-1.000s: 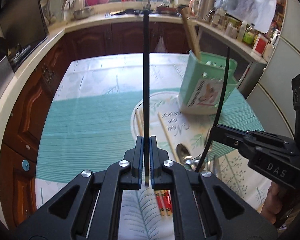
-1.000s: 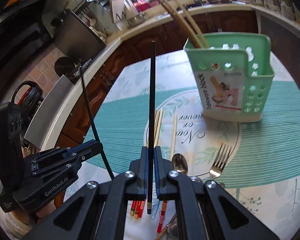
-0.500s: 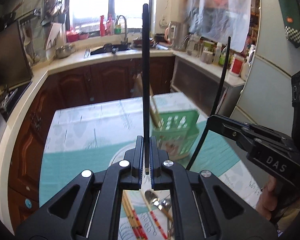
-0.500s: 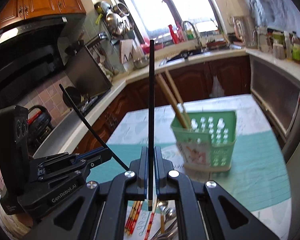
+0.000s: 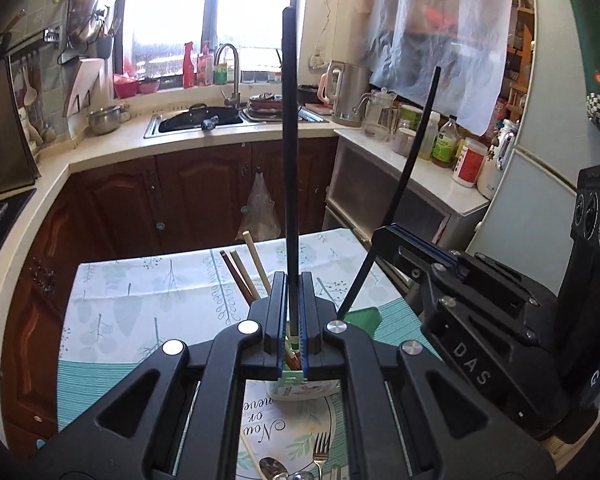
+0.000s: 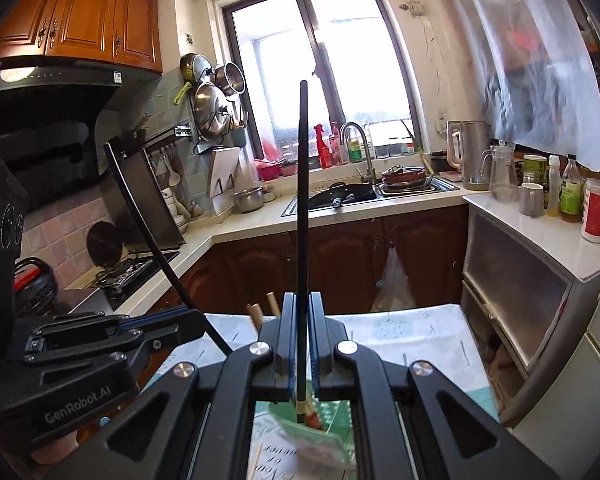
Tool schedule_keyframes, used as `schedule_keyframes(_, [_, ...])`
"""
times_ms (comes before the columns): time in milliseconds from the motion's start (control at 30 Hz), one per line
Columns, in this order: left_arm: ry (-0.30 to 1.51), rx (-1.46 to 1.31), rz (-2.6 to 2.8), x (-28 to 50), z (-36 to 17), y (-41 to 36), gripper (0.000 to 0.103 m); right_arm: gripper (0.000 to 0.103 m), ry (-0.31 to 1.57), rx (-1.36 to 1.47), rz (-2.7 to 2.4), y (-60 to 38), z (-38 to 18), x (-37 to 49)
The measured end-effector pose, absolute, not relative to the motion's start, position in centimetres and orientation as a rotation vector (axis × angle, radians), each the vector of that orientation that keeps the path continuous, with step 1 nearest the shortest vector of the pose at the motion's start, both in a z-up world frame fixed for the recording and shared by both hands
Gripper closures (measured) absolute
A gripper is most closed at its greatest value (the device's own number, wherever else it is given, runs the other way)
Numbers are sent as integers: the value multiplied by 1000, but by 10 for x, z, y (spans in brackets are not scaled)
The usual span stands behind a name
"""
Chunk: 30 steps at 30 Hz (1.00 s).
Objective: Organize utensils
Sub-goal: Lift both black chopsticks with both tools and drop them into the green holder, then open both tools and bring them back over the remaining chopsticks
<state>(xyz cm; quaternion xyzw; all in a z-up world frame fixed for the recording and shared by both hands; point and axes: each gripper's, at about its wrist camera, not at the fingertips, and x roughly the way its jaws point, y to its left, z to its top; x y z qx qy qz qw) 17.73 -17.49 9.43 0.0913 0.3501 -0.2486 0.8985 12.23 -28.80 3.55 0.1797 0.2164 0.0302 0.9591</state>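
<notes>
chopsticks raised over the caddy

left wrist: left gripper [image 5: 293,320] clamped on black chopstick [image 5: 289,160], upright. "das" read on right gripper [image 5: 384,236], pinching second chopstick [image 5: 404,184]. green caddy [image 5: 362,316] below, nearer than before. "now or never" on table [image 5: 140,280]; fork [image 5: 322,448], spoon [image 5: 274,468] near the bottom edge.

right wrist: "genrobot.ai" on the left unit; clear air above the counter [image 6: 260,220].

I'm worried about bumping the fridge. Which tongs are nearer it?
Right. The right tongs are on the fridge's side, between it and the left tongs; the left tongs are beyond them, farther from it.
</notes>
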Motion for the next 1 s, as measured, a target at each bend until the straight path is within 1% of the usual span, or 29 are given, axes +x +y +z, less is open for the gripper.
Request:
schedule_keyframes(100, [778, 184, -513, 195, 67, -177, 100, 98, 453, 347, 59, -290, 21, 140])
schedule_keyframes(300, [890, 239, -503, 207, 17, -172, 99, 97, 600, 310, 125, -282, -17, 167])
schedule_keyframes(367, [930, 231, -504, 207, 5, -166, 99, 97, 672, 278, 189, -274, -28, 174])
schedule_keyframes(467, [958, 204, -503, 205, -3, -153, 99, 96, 709, 232, 218, -262, -35, 173])
schedule_keyframes(567, [962, 178, -492, 200, -5, -138, 93, 92, 724, 237, 237, -258, -38, 170])
schedule_keyframes(600, [958, 175, -485, 197, -5, -132, 88, 90, 725, 246, 241, -257, -37, 169])
schedule_keyframes(633, [955, 170, -480, 194, -3, -127, 81, 90, 722, 255, 244, -257, -36, 166])
schedule_keyframes(667, [952, 162, -475, 191, -1, -120, 78, 90, 721, 261, 245, -256, -37, 164])
schedule_keyframes(700, [950, 152, -464, 188, -1, -112, 73, 90, 722, 269, 247, -256, -36, 162])
schedule_keyframes(733, [951, 145, -455, 185, 2, -106, 70, 90, 723, 281, 249, -256, -35, 159])
schedule_keyframes(1000, [965, 129, -384, 160, 7, -56, 70, 90, 752, 339, 251, -249, -33, 131])
